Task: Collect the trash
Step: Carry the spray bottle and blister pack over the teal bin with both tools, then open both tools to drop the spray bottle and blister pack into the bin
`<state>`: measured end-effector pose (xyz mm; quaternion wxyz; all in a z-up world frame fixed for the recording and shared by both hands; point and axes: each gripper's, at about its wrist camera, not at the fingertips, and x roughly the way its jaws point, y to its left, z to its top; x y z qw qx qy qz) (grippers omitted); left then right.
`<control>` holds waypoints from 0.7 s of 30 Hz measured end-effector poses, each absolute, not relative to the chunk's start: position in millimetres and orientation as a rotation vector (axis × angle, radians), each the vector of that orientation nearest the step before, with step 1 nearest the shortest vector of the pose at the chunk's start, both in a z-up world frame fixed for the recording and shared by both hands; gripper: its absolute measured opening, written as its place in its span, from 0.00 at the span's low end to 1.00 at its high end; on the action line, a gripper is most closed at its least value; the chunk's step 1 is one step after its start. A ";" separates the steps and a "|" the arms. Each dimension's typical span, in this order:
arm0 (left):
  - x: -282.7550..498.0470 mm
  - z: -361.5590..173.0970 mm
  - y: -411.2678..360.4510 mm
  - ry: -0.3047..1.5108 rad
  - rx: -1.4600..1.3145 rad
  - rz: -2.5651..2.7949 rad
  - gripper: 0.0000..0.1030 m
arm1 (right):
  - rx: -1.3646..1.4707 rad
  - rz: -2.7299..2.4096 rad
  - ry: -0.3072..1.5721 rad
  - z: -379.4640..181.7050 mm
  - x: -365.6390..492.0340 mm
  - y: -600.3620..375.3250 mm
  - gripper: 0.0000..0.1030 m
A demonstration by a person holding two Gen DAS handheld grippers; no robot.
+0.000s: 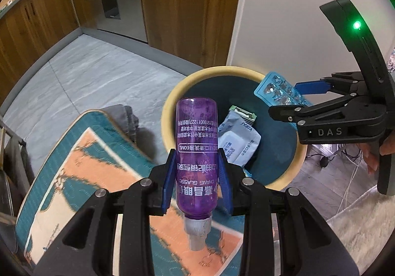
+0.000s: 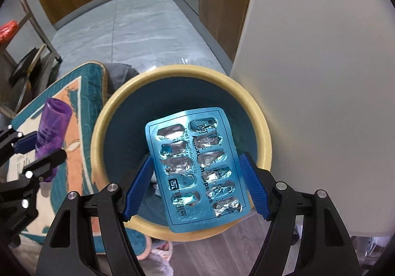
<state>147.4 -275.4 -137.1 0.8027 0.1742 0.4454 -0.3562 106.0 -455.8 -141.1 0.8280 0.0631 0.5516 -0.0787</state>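
My left gripper (image 1: 197, 172) is shut on a purple spray bottle (image 1: 196, 150), nozzle toward the camera, held just left of a round bin (image 1: 172, 93) with a cream rim and dark teal inside. A grey-white wipes packet (image 1: 238, 142) lies in the bin. My right gripper (image 2: 195, 184) is shut on an empty blue blister pack (image 2: 195, 167), held over the bin's (image 2: 116, 100) opening. The right gripper with the blister pack (image 1: 281, 93) shows in the left wrist view above the bin's far right rim. The left gripper with the bottle (image 2: 50, 135) shows at the left of the right wrist view.
A teal and orange patterned mat (image 1: 81, 167) lies left of the bin, with grey cloth (image 1: 126, 120) at its far edge. A white wall (image 2: 321, 78) stands right of the bin. Wooden cabinets (image 1: 187, 4) and grey tile floor (image 1: 98, 73) lie beyond. A shaggy pale rug (image 1: 358, 221) lies at the right.
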 end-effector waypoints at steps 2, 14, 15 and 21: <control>148.1 -140.3 -282.1 0.959 0.373 -0.772 0.31 | 0.141 -0.168 1.178 -143.7 106.5 -459.2 0.71; 147.6 -160.1 -309.5 0.978 0.407 -0.792 0.31 | 0.165 -0.177 1.221 -161.6 113.9 -466.8 0.71; 148.0 -161.6 -310.4 0.980 0.408 -0.788 0.31 | 0.165 -0.177 1.223 -162.5 114.6 -466.6 0.71; 149.6 -160.7 -311.2 0.976 0.402 -0.783 0.33 | 0.155 -0.176 1.230 -164.3 117.1 -467.6 0.72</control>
